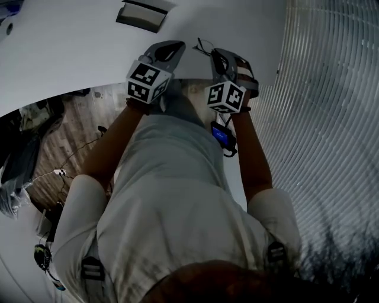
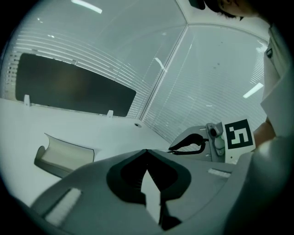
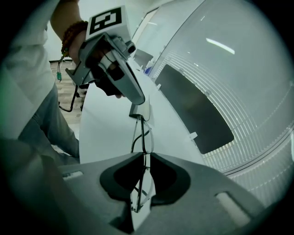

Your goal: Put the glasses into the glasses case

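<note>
White tabletop (image 1: 71, 53) is filling the upper part of the head view, with the glasses case (image 1: 142, 15) lying near its far edge, apparently open and well apart from both tools. The left gripper (image 1: 179, 44) and the right gripper (image 1: 216, 53) are reaching out side by side over the near edge, tips angling toward each other. The glasses (image 1: 204, 47) are showing only as a thin dark wire spanning the gap between the two tips, clear of the case.

Left gripper view: its fingers (image 2: 124, 176) are meeting tip to tip, leaving no gap at the point. Anything thin pinched there is too fine to make out from this side. The glasses case (image 2: 64, 158) is lying on the tabletop at lower left, well apart from the fingers. The right gripper (image 2: 172, 150) is standing just beyond the tips to the right, its marker cube (image 2: 239, 134) facing the camera.

Right gripper view: its fingers (image 3: 177, 170) are clamping on the glasses (image 3: 142, 137). The thin frame, seen edge-on, is passing straight through the closed tips, part lying back between the pads and the rest projecting forward. Its far end is meeting the tip of the left gripper (image 3: 138, 100), which is angling down onto it from the upper left and pinching it. The glasses are hanging above the tabletop (image 3: 105, 133), touching nothing but the two sets of fingers
</note>
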Available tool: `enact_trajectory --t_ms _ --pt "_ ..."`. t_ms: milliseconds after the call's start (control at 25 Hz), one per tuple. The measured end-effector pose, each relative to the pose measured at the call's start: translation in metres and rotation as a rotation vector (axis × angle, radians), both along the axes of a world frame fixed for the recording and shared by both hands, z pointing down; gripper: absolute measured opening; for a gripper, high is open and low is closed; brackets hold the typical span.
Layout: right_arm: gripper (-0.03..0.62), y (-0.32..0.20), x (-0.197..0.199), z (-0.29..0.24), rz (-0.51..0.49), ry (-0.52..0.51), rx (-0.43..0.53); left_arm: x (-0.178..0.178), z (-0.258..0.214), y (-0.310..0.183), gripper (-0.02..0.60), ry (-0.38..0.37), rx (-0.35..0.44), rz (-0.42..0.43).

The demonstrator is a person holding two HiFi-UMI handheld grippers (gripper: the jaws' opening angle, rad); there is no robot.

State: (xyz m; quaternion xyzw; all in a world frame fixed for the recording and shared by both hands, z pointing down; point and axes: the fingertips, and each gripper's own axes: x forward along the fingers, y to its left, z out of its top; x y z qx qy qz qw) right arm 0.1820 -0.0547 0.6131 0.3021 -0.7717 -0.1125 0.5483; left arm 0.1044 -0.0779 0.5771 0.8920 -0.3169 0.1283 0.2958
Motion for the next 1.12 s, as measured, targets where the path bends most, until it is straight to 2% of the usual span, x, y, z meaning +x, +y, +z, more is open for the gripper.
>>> enact_trajectory --t_ms 120,280,520,680,920,1120 --pt "0.046 -0.006 -0.003 0.000 -0.002 -0.012 -0.003 -0.005 0.005 -0.007 0.000 -0.008 -0.003 -0.018" --pt "0.046 -0.020 -0.027 -0.006 -0.034 -0.034 0.008 -0.020 0.002 -0.017 0.000 -0.015 0.012 -0.052" --pt "0.046 -0.033 -0.085 0.010 -0.162 -0.077 0.010 -0.076 0.017 -0.025 0.000 -0.054 0.020 -0.179" --pt "0.046 -0.034 -0.122 0.002 -0.234 -0.096 -0.004 -0.115 0.010 -0.025 0.000 -0.068 0.015 -0.260" --pt "0.046 -0.028 -0.171 0.000 -0.300 -0.119 -0.032 -0.159 0.009 -0.015 0.000 -0.076 0.010 -0.342" --pt "0.045 -0.027 -0.187 0.001 -0.308 -0.128 -0.051 -0.177 0.013 -0.010 0.000 -0.072 -0.005 -0.371"
